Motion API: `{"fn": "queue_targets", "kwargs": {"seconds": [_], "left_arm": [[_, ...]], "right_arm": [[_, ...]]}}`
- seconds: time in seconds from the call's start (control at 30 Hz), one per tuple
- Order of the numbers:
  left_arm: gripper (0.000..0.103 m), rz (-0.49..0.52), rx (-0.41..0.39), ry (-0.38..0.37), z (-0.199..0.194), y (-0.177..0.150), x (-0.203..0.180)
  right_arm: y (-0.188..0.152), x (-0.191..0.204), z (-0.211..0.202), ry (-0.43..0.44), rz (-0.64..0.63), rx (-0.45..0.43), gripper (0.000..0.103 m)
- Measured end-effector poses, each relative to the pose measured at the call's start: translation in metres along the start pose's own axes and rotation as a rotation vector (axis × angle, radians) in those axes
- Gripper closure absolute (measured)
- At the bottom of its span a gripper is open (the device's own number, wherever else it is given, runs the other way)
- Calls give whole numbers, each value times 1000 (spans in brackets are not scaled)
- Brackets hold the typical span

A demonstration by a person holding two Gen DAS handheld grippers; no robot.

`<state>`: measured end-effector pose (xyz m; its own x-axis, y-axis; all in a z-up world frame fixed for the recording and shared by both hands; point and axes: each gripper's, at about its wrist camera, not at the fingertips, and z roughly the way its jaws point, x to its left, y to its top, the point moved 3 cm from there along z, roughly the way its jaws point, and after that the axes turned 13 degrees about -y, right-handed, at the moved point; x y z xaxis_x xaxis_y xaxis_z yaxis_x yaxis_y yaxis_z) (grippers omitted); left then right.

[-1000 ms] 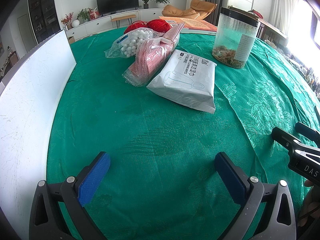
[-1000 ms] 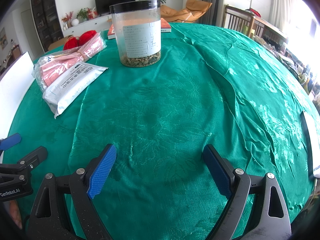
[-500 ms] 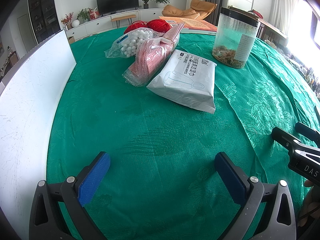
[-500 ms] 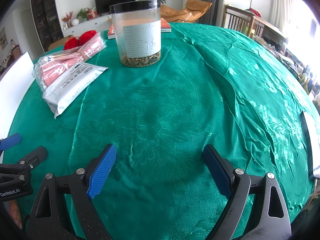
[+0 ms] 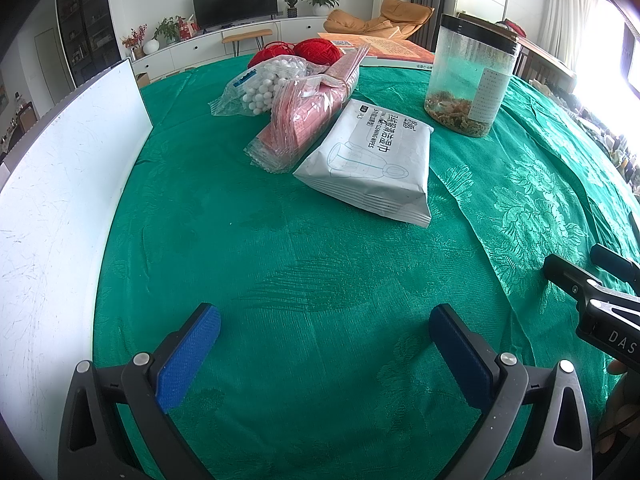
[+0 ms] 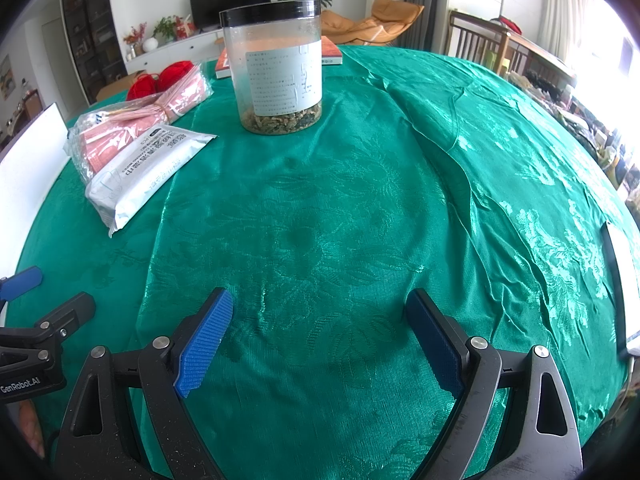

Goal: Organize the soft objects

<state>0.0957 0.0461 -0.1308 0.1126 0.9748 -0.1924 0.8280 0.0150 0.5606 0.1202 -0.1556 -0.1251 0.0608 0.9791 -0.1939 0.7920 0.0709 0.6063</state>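
Both tongs (image 5: 325,342) (image 6: 318,338) empty, agape; jar (image 6: 276,68) beside wipes pack (image 5: 370,160).

Both grippers hang low and side by side, pointing forward. The left gripper (image 5: 324,344) has its blue-padded fingers (image 5: 188,360) spread wide with nothing between them. The right gripper (image 6: 320,340) is likewise spread wide and holds nothing.

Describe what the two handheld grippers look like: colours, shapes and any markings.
Both the left gripper and the right gripper have black, angular plastic fingers with triangular cut-outs and silver pivot bolts. Each fingertip carries a ribbed blue pad. White lettering shows on the bodies: "DAS" on the right one, "GenRobot.AI" on the left. No cables or sleeves are visible.
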Motion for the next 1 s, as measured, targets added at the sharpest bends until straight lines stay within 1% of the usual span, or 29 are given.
{"fn": "queue_targets", "kwargs": {"seconds": [0.4,0.5,0.57,0.67,0.73,0.77,0.8,0.87,0.9,0.97,1.0], "left_arm": [[0,0,0,1,0,0,0],[0,-23,7,29,-5,-3,2],[0,-40,-10,23,-20,-7,3],[0,-51,-51,-19,-55,-7,4],[0,-67,-95,-46,-83,-4,6],[0,-79,-130,-67,-99,-1,8],[0,-89,-161,-83,-112,1,10],[0,-102,-232,-106,-137,7,14],[0,-100,-262,-106,-148,11,16],[0,-88,-302,-82,-163,15,21],[0,-81,-312,-63,-167,16,23]], "right_arm": [[0,0,0,0,0,0,13],[0,0,0,1,0,0,13],[0,0,0,2,0,-1,13],[0,1,0,2,-1,0,12],[3,2,0,1,2,16,12],[6,4,0,10,14,41,12],[11,6,0,46,37,62,12],[28,19,-1,198,127,106,12],[37,29,0,249,165,130,12],[58,55,7,322,213,178,12],[68,70,12,336,226,194,13]]}}
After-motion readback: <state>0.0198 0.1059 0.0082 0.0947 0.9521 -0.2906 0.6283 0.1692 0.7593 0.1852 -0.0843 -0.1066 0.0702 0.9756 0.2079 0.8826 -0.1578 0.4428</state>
